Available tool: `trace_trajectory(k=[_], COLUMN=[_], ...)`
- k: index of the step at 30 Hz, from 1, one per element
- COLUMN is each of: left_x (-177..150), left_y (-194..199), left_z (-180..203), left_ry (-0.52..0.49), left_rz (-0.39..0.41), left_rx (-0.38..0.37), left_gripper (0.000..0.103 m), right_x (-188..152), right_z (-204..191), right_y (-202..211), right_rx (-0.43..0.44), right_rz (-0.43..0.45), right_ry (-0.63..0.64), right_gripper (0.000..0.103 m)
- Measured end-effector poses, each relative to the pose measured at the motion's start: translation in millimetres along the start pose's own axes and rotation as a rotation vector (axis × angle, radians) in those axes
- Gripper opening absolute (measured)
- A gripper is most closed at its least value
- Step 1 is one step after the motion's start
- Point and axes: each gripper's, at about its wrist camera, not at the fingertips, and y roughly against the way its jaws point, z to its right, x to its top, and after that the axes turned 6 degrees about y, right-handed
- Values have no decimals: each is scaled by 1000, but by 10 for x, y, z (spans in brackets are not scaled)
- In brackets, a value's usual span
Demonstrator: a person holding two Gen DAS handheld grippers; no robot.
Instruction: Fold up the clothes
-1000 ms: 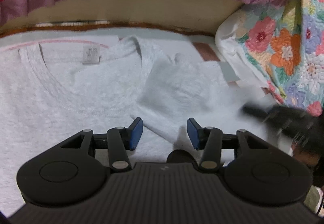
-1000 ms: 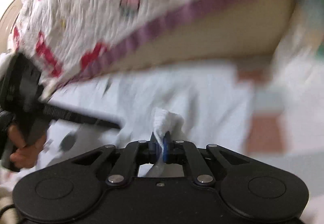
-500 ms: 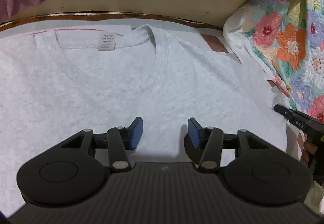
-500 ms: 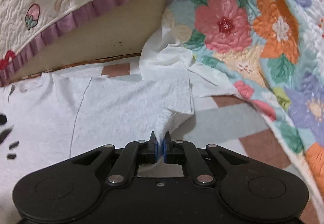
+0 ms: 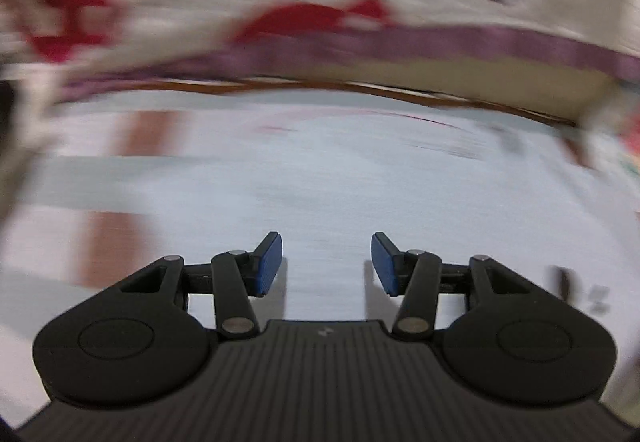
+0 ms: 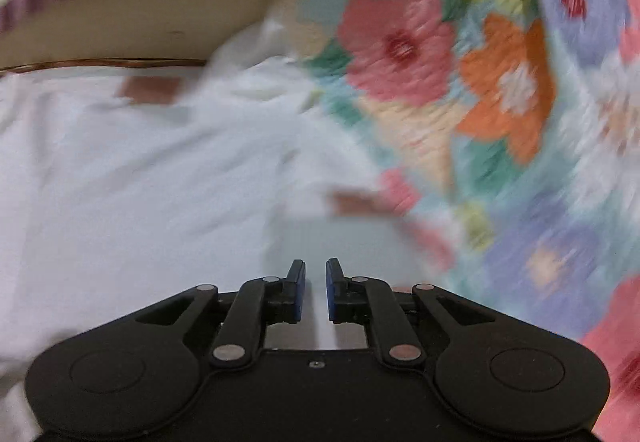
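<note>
A pale grey T-shirt (image 5: 340, 182) lies flat on the checked surface; the left wrist view is motion-blurred. My left gripper (image 5: 326, 262) is open and empty, low over the shirt. In the right wrist view the shirt (image 6: 120, 170) spreads to the left, its sleeve edge near the middle. My right gripper (image 6: 315, 290) has its jaws a small gap apart with nothing between them, just past the sleeve edge.
A white quilt with red prints and a purple frill (image 5: 360, 42) hangs along the back. A floral quilt (image 6: 500, 102) rises on the right. Brown and grey checks of the surface (image 6: 352, 202) show beside the sleeve.
My right gripper has let go of the sleeve and opened slightly. My left gripper has swung leftward over the shirt, blurring its view.
</note>
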Motion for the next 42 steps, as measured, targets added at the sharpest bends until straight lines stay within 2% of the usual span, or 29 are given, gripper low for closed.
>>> trace_trajectory(k=[1,3,5,6,8,10,11,14,18,19,20,21,22,25,28,31,32,35,37,39,41,42], left_x=[0,-41,-98,-134,-209,-271,-298,-310,-353,-350,-328,-299,-270,-187,-121,-112,-149,-311,-419,-487,-519,-509], left_y=[46,133,197,186,107,-42,-117,-321,-513,-532,-546,-563,-557,-389,-133,2,11,-8,-21,122,312,425], left_z=[-148,-417,-647,-710,-902,-1040,-1085,-1025,-972,-968,-949,-923,-905,-765,-514,-122,0,345,575,575,509,451], left_ry=[11,34,55,78,223,365,409,380,423,437,432,421,407,363,303,233,197,72,-11,-75,-129,-150], left_rz=[21,70,106,103,65,16,2,-2,-24,-14,-15,-21,-22,18,53,17,-11,-113,-181,-176,-145,-117], left_rx=[23,39,46,24,-58,-168,-199,-199,-245,-248,-253,-260,-280,-325,-411,-547,-560,-555,-551,-548,-545,-544], left_gripper=[49,49,49,50,50,53,53,54,55,50,44,20,7,6,6,7,7,11,22,26,32,41], right_x=[229,702,1089,1251,1462,1486,1492,1508,1530,1535,1504,1467,1431,1322,1223,1159,1154,1134,1134,1147,1171,1181], right_z=[-13,-70,-430,-651,-1179,-1534,-1704,-2216,-2899,-3070,-3101,-3110,-3120,-3142,-3097,-3015,-2974,-2847,-2775,-2708,-2674,-2657], right_y=[55,176,326,411,603,664,690,767,869,895,863,822,781,655,550,464,421,284,192,96,36,37], right_rx=[73,240,437,519,639,718,756,871,1023,1062,1057,1045,1034,1013,1006,1006,1000,963,942,977,1029,1034], right_rz=[17,54,33,20,6,36,53,103,172,190,193,194,194,178,154,134,130,119,86,16,-37,-45], right_ry=[10,38,187,275,472,512,526,568,622,635,613,584,556,458,422,365,321,178,64,-44,-86,-90], right_gripper=[21,22,22,22,29,35,35,35,37,38,38,38,38,38,38,39,39,39,39,39,39,39])
